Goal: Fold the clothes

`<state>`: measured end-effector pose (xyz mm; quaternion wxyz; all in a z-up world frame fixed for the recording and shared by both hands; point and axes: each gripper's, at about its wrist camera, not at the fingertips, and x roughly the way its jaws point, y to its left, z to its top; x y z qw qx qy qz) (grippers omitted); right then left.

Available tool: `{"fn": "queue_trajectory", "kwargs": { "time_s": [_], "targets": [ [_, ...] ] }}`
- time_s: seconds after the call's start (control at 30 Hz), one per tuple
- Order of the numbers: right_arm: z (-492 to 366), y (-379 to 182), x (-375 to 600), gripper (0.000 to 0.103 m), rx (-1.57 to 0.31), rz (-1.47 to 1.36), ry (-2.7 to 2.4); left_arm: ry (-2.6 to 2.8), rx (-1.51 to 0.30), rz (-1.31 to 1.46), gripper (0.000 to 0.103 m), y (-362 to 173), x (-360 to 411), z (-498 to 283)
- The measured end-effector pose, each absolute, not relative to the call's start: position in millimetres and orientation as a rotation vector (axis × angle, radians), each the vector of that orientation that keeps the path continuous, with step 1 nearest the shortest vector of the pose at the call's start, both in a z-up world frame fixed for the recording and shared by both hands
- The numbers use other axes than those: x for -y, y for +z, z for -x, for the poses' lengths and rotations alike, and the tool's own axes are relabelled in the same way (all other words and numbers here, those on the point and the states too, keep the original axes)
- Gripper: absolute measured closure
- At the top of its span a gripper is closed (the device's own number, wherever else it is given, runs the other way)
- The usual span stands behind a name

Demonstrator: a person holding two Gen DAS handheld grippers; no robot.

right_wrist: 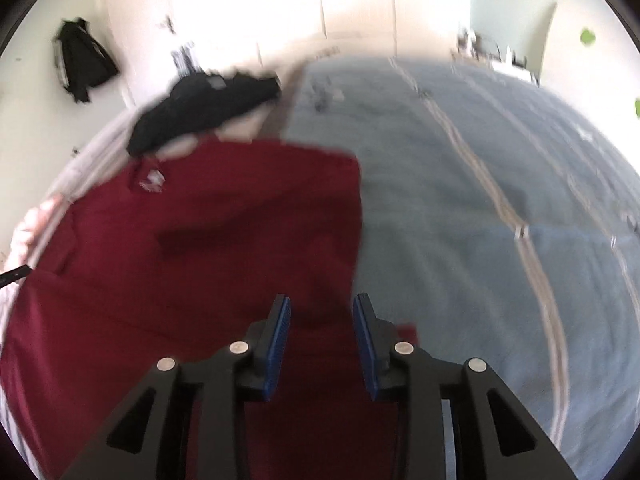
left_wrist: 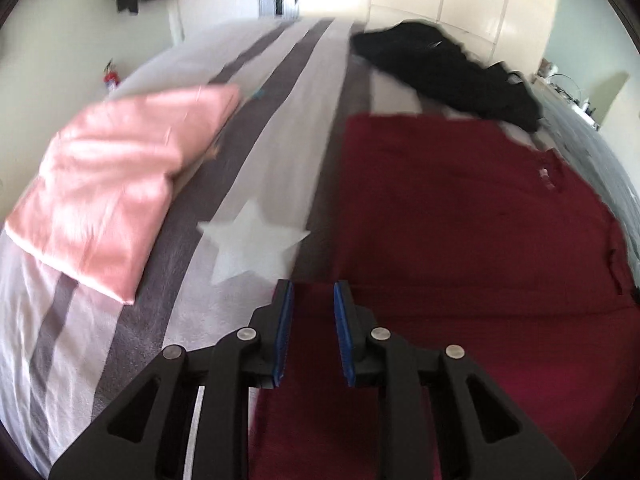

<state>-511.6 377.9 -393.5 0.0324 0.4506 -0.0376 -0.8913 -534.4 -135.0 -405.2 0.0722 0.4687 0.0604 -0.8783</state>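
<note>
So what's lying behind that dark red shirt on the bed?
A crumpled black garment lies just behind the maroon shirt, on the striped bedcover. Whatever is under the shirt is covered.

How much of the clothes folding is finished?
Done: the pink garment lies folded on the striped bed cover. In hand: the dark red shirt lies spread out, with the left tongs and right tongs over its near edge, jaws apart, red cloth showing between them. Left: the black garment is still a crumpled heap.
</note>
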Motion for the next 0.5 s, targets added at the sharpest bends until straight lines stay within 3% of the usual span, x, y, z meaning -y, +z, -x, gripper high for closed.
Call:
{"fn": "queue_trajectory", "kwargs": {
  "time_s": [0.1, 0.23, 0.33, 0.5],
  "targets": [
    [516, -396, -396, 0.066, 0.185, -1.398, -2.809, -2.588, -0.189, -1.372, 0.083, -399, 150, 541],
    [534, -379, -414, 0.064, 0.245, -1.387, -2.860, -2.617, -0.226, -1.333, 0.077, -381, 158, 559],
    [565, -362, -411, 0.060, 0.209, -1.350, -2.836, -2.674, -0.227, -1.353, 0.064, -373, 148, 591],
    [622, -364, -397, 0.057, 0.176, -1.398, -2.754, -2.675, -0.203, -1.433, 0.061, -375, 129, 642]
  ]
}}
